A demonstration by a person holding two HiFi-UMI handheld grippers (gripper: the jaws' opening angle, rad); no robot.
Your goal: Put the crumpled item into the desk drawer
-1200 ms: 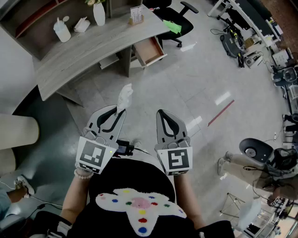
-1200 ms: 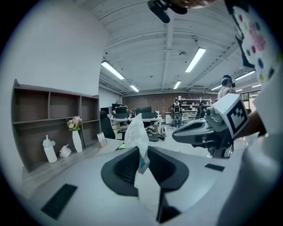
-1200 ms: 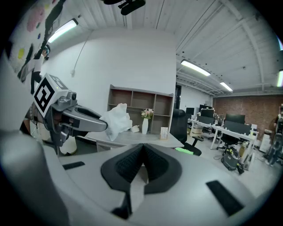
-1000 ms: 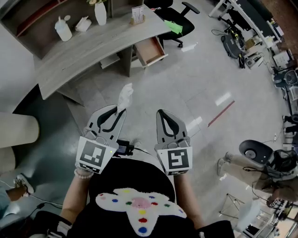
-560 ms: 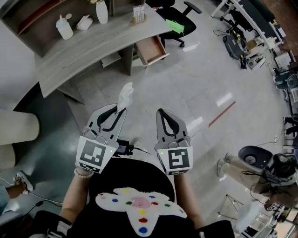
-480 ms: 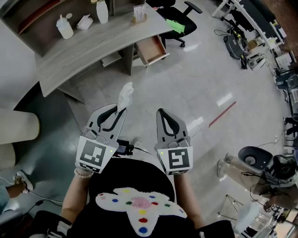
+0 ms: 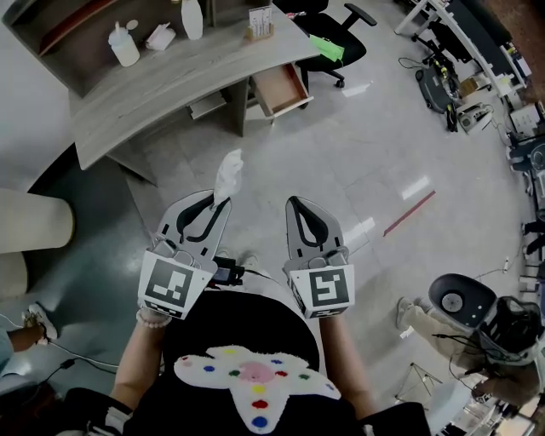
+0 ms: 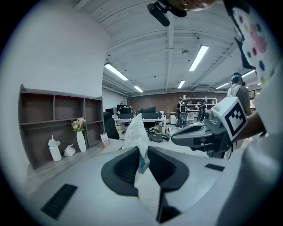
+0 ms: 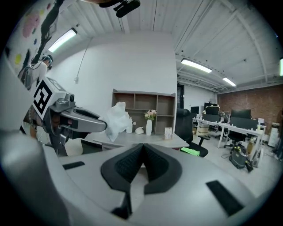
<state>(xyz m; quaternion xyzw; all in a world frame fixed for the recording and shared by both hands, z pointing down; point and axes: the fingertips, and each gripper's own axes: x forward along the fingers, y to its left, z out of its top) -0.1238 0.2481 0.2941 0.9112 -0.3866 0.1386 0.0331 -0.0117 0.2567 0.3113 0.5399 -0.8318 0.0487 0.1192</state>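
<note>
In the head view my left gripper (image 7: 223, 203) is held out over the floor, shut on a crumpled white item (image 7: 228, 173) that sticks up past its tips. The left gripper view shows the crumpled item (image 8: 135, 131) pinched between the black pads of the left gripper (image 8: 140, 151). My right gripper (image 7: 294, 204) hangs beside it, shut with nothing in it; its own view shows the right gripper (image 9: 142, 146) with pads meeting. Ahead stands the grey desk (image 7: 162, 81) with its wooden drawer (image 7: 279, 89) pulled open. Both grippers are well short of the drawer.
On the desk and its shelf stand a white bottle (image 7: 123, 44), a white vase (image 7: 192, 17) and a small card stand (image 7: 260, 20). A black office chair (image 7: 328, 38) with a green thing (image 7: 326, 47) on it sits right of the drawer. Equipment clutters the right side.
The desk and open drawer have slid slightly down and right in the head view. Both grippers keep the same pose, the left still holding the crumpled item.
</note>
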